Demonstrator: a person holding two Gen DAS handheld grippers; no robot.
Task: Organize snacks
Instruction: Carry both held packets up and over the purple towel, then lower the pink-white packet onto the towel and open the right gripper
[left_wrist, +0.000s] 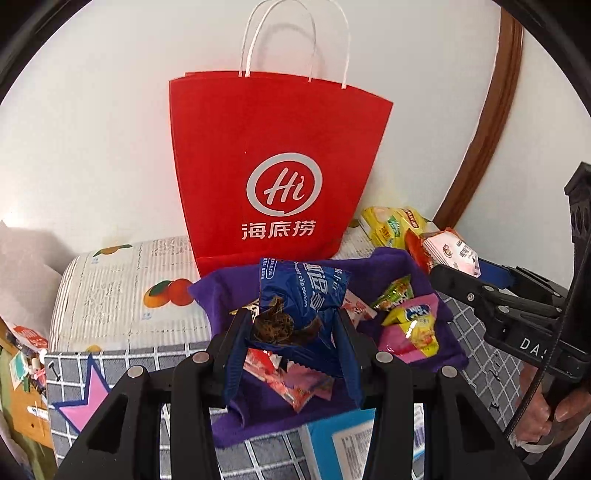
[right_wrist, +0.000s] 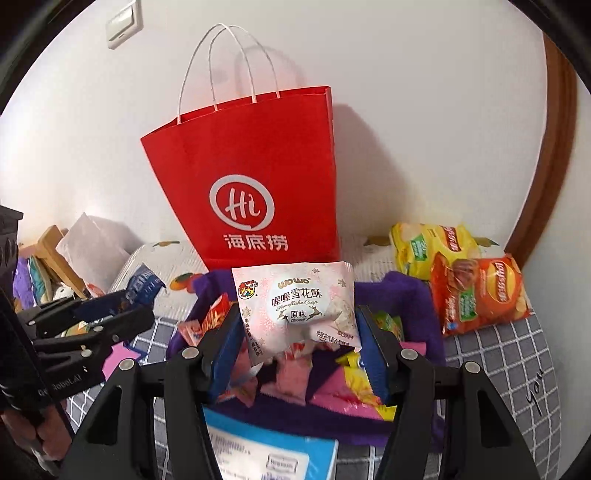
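A plain white wall (right_wrist: 424, 110) carries a light switch (right_wrist: 123, 24) and curved brown trim (left_wrist: 491, 122).

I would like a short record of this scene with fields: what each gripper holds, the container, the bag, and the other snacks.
left gripper: shut on blue cookie packet
right gripper: shut on pink-white snowflake crisp packet
container: purple fabric basket, small sweets inside
bag: red paper bag, upright against wall, behind basket
other snacks: yellow chip bag and orange chip bag, right of basket

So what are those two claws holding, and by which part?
Left gripper pinches the blue cookie pack at its lower end; right gripper squeezes the pink pack across its sides.
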